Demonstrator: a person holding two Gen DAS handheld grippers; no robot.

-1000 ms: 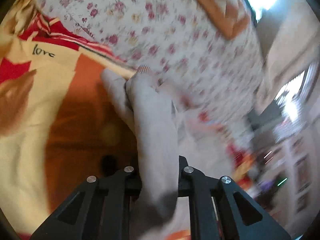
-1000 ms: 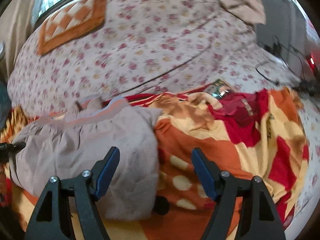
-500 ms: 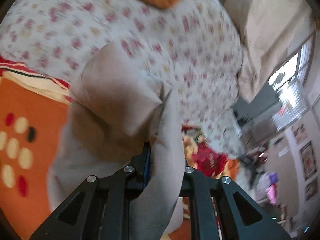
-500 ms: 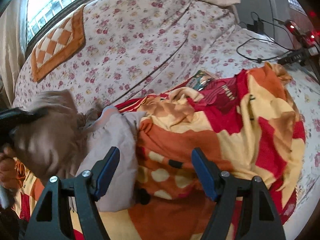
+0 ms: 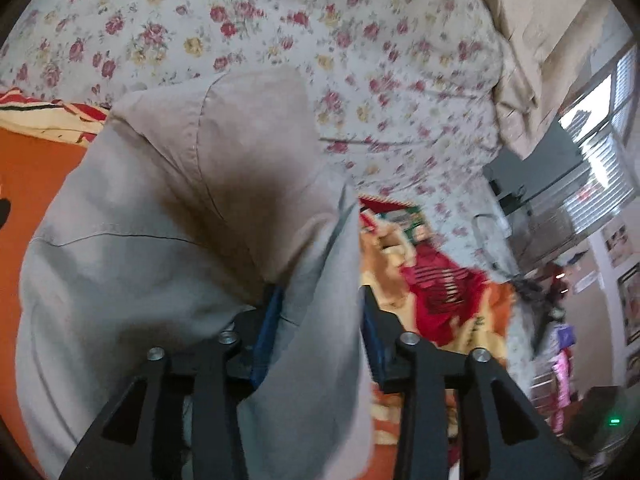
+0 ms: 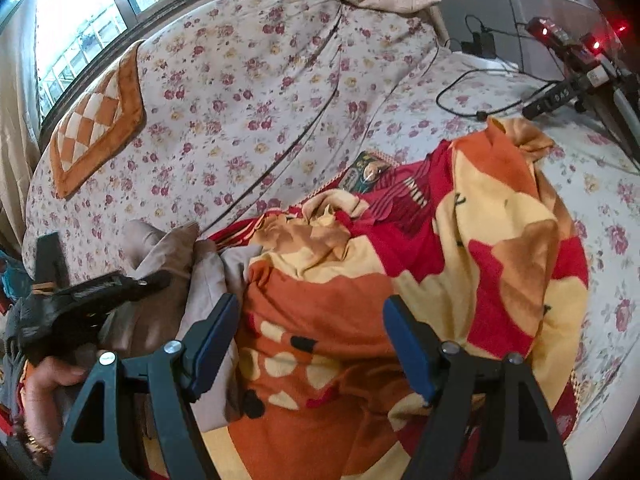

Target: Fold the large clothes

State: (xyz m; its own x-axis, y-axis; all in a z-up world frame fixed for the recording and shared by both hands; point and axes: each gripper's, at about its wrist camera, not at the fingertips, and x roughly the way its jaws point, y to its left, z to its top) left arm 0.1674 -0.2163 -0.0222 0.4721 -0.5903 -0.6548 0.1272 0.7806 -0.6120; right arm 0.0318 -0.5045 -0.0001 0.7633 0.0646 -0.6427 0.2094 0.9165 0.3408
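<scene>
Grey-beige garment (image 5: 168, 216), seamed, bunched in soft folds, pinched in left claw (image 5: 318, 320). Right claw (image 6: 312, 344) wide apart above orange-red blanket (image 6: 460, 280).

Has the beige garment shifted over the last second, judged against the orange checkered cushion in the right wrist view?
Yes. The beige garment, gripped by the left gripper, has bunched leftward, uncovering more of the blanket below the cushion.

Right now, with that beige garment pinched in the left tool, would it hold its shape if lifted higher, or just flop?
Probably flop: the beige garment already drapes and creases around the left gripper. It looks light, since one pinch bunches it up. It likely won't slip, as the cloth fills the gap between the fingers.
</scene>
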